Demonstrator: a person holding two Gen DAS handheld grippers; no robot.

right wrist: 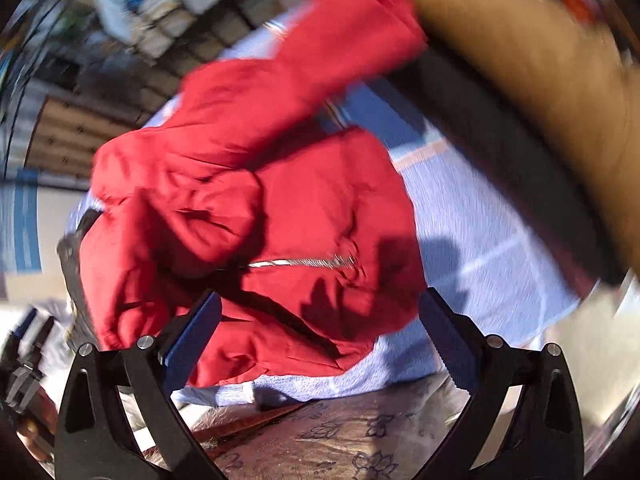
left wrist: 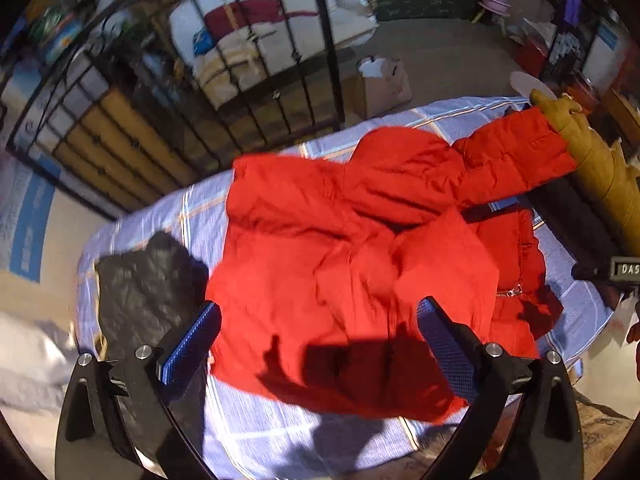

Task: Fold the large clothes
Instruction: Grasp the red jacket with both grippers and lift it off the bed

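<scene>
- Red jacket (left wrist: 352,248) lies rumpled on a blue checked cloth (left wrist: 256,436) that covers the table, taking up most of the middle of it.
- One sleeve (left wrist: 516,156) stretches toward the far right corner of the cloth; its cuff touches a mustard-brown garment (left wrist: 600,168) lying along the right edge.
- Zip (right wrist: 300,262) shows as a silver line across the front of the jacket in the right wrist view; in the left wrist view a short length of it is visible near the right edge.
- Black garment (left wrist: 144,280), crumpled, lies at the left edge of the cloth, just beside the jacket's left side.
- Left gripper (left wrist: 318,344): fingers (left wrist: 192,344) spread wide, holding nothing, poised above the near hem of the jacket; whether they touch the fabric cannot be told.
- Right gripper (right wrist: 320,340): fingers (right wrist: 444,340) spread wide, holding nothing, above the near edge of the jacket. This view is blurred.
- Near edge: the cloth ends over a brown flower-patterned cover (right wrist: 340,440).
- Background: a black metal railing (left wrist: 256,80) stands beyond the far edge, and a cardboard box (left wrist: 384,84) sits on the floor past it.
</scene>
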